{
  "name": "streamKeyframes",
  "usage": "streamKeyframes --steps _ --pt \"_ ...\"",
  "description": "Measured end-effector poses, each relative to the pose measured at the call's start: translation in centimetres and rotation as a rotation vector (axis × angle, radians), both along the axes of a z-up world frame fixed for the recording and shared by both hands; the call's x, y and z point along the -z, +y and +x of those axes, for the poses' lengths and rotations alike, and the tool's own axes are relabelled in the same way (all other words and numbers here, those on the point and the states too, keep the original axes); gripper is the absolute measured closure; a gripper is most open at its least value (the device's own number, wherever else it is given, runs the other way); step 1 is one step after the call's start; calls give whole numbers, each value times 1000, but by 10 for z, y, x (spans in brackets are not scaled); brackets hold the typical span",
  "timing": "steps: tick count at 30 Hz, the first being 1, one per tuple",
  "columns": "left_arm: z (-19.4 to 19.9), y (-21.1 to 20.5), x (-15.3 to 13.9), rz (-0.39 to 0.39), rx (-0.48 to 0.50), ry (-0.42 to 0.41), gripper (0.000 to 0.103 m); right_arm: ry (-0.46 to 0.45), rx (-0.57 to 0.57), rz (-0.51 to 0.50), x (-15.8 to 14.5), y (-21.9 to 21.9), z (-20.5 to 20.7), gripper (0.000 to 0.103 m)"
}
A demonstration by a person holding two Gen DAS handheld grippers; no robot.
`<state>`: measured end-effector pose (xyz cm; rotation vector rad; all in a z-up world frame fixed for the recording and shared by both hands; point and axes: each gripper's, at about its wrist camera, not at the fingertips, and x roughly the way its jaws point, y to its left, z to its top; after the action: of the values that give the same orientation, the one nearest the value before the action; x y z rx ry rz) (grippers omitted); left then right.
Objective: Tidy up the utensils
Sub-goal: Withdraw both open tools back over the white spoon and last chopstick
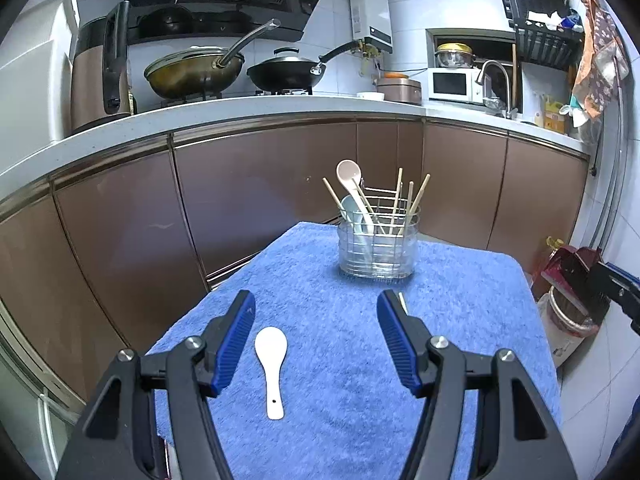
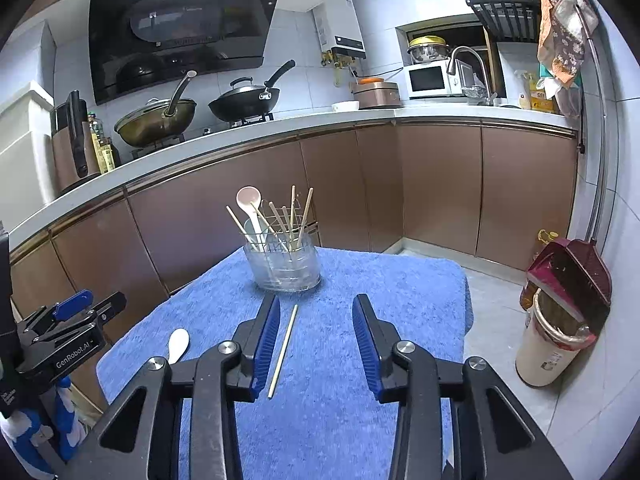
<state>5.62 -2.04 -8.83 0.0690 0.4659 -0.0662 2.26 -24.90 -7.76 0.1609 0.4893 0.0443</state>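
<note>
Left gripper [image 1: 316, 312] fingers spread above towel [image 1: 340, 380], right gripper [image 2: 314, 316] likewise

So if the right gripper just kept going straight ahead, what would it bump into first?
Probably the clear utensil holder standing on the blue towel. The open right gripper points just right of it, so depth is uncertain. The loose chopstick lies below its fingers.

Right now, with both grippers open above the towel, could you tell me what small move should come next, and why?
Probably lower the right gripper a little to its left, onto the loose chopstick. Its jaws are open and empty, and the chopstick lies flat on the blue towel beside the left finger, short of the utensil holder. The white spoon could wait for the left gripper.
</note>
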Motion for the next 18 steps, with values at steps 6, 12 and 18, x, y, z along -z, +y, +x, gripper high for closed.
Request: streamKeyframes --steps 6,12,18 --pt "-14 7 -1 10 -5 -6 41 10 -2 -9 -1 10 -12 65" --pt "-27 19 -4 1 -11 -23 38 17 -5 -17 -4 22 -20 61" --pt "-35 34 -6 -15 -17 -29 36 28 -34 -29 -6 37 -24 61"
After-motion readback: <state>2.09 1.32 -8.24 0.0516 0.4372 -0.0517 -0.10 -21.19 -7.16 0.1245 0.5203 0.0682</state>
